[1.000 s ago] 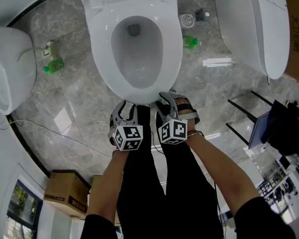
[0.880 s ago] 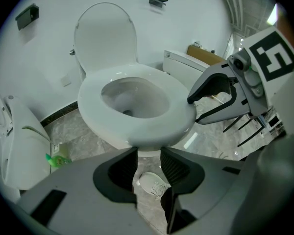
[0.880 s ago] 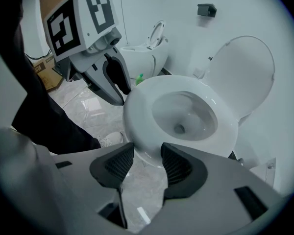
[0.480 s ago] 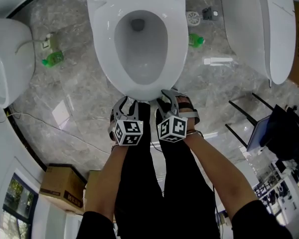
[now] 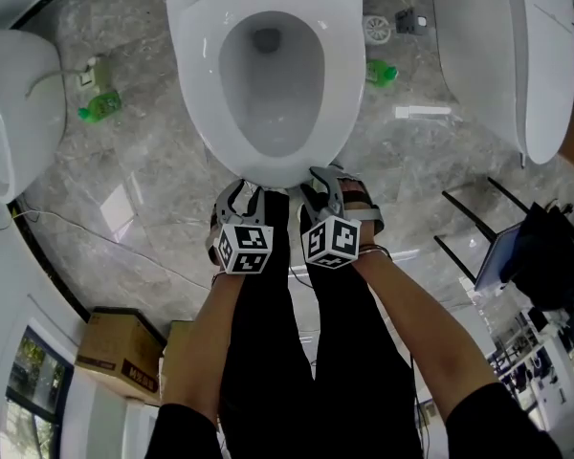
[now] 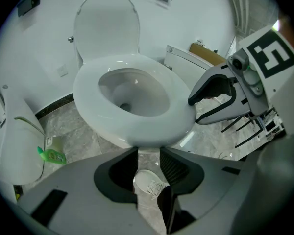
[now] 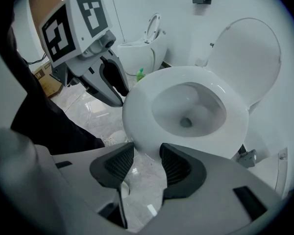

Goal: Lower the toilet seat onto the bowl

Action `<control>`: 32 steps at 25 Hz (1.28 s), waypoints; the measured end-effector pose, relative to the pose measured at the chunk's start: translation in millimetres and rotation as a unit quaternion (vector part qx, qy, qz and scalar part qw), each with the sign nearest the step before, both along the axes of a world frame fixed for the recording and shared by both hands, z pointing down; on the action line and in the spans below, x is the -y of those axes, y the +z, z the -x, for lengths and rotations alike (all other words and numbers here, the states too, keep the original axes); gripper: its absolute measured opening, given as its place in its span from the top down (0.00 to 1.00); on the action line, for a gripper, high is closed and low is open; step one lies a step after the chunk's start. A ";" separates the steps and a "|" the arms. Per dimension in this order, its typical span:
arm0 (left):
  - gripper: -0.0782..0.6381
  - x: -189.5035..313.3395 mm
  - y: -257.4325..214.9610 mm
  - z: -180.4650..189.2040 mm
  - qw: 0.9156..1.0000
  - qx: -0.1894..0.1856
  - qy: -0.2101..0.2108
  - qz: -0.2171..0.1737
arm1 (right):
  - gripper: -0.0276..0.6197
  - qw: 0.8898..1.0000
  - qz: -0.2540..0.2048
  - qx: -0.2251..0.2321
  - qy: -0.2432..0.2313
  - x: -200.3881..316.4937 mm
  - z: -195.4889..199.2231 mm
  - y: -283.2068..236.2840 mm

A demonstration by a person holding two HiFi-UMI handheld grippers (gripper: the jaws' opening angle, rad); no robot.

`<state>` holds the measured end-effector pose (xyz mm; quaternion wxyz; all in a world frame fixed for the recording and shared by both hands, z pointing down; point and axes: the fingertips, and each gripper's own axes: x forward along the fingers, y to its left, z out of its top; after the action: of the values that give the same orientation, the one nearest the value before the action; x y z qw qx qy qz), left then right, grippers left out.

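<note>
I find the toilet seat (image 5: 196, 94) lying flat on the bowl (image 5: 268, 75), with the lid (image 6: 106, 23) upright against the wall behind it. Both tongs point steeply down at the front edge of the seat, side by side. The left tongs (image 6: 148, 153) are released; their jaws have just been closing a little, and through the gap I see only the floor (image 5: 124, 170) and a white shoe (image 6: 149, 182). The right tongs (image 7: 147, 153) are also released, jaws apart, with the front of the toilet just beyond their tips. I cannot tell whether either pair touches the seat.
</note>
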<state>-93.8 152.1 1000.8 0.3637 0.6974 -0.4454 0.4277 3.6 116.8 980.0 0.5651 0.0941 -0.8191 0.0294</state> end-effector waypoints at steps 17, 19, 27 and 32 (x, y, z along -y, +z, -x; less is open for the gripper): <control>0.67 -8.3 -85.8 14.2 0.996 -0.058 -0.064 -0.037 | 0.67 0.994 -0.012 0.084 0.075 26.6 -6.4 -120.1; 0.67 4.8 -136.1 15.5 0.991 -0.075 -0.083 -0.078 | 0.67 0.988 -0.017 0.115 0.100 36.9 -13.9 -162.9; 0.75 30.0 -402.9 -36.6 0.949 -0.144 -0.091 -0.264 | 0.67 0.929 -0.043 0.245 0.274 57.0 -75.5 -395.0; 0.87 31.5 -523.7 -56.5 0.907 -0.228 -0.184 -0.303 | 0.67 0.893 -0.044 0.321 0.313 42.8 -115.0 -509.8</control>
<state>-37.3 120.6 477.0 0.2984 0.7582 -0.5792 0.0270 118.6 74.0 470.1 0.2279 0.3557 -0.8847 0.1970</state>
